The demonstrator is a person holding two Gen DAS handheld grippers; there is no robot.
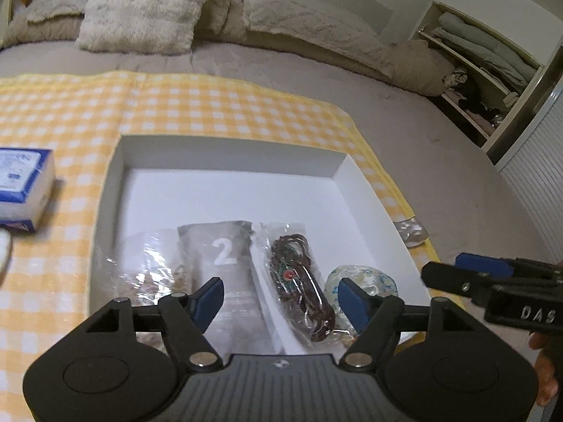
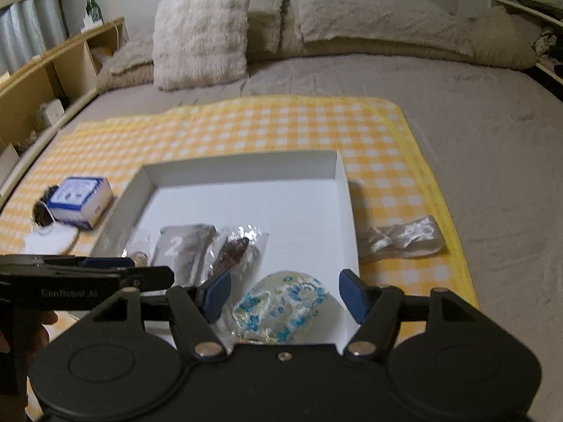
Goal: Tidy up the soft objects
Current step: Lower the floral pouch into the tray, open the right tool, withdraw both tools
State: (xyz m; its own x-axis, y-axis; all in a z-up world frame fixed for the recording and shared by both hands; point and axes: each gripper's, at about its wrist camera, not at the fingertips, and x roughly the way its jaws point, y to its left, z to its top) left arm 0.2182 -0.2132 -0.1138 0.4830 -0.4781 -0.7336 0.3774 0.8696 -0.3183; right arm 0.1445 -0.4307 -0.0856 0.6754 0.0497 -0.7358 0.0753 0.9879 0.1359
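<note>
A bed (image 2: 475, 133) carried a yellow checked cloth (image 2: 281, 123), and on the cloth sat a shallow white box (image 1: 228, 147). Along the box's near side lay a clear bag (image 1: 147, 260), a grey packet (image 1: 225, 246) marked 2, a bagged brown cord (image 1: 299, 277) and a floral pouch (image 2: 281, 306). A pale headband (image 2: 401, 239) lay outside, just right of the box. The left gripper (image 1: 281, 299) and the right gripper (image 2: 285, 293) both stood wide, gripping nothing.

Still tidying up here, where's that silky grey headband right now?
The grey headband lies outside the white box, on the yellow checked cloth just off the box's right wall in the right wrist view; neither gripper is near it.
</note>
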